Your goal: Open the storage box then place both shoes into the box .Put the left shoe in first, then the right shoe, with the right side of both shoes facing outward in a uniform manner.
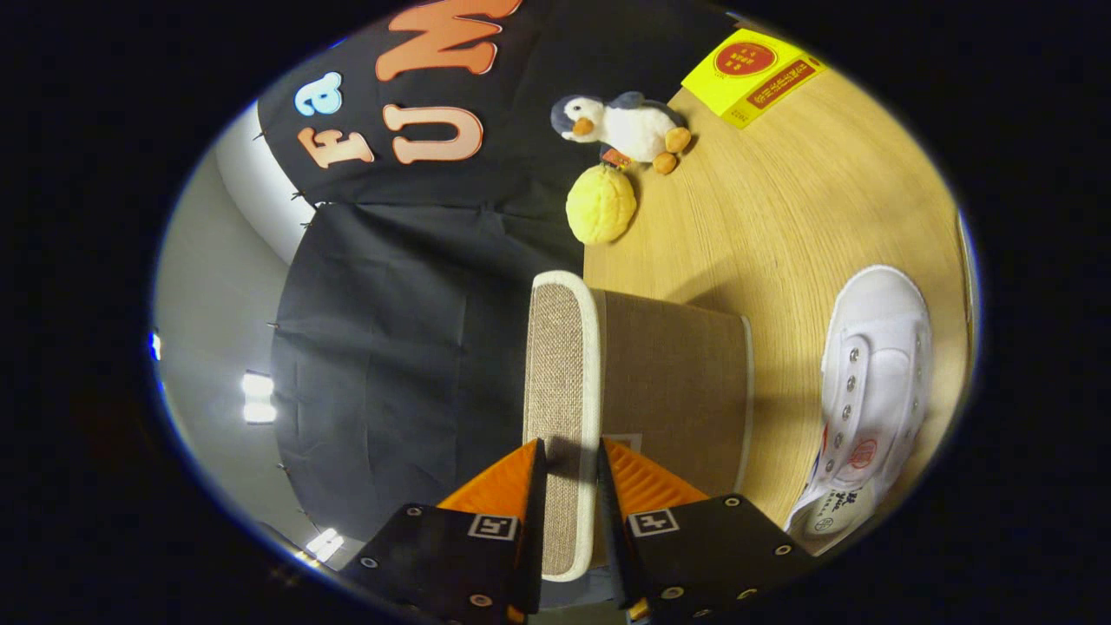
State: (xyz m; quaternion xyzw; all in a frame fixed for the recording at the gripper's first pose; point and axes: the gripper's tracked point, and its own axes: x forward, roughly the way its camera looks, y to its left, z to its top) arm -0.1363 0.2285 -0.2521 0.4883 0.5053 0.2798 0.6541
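Tool (571, 464) fingers clamp the white-trimmed woven lid (562, 382) of the brown storage box (673, 391), which sits on the wooden bench (781, 217). One white shoe (872, 382) lies just beside the box; a plush penguin (621, 126) rests beyond.

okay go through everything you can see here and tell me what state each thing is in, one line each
gripper: fingers closed on the lid's rim
lid: still on the box, pinched at its edge
box: closed, standing on the table
shoe: outside the box, on the table beside it
penguin: lying on its side
yellow toy: resting by the penguin
yellow packet: lying flat, shut
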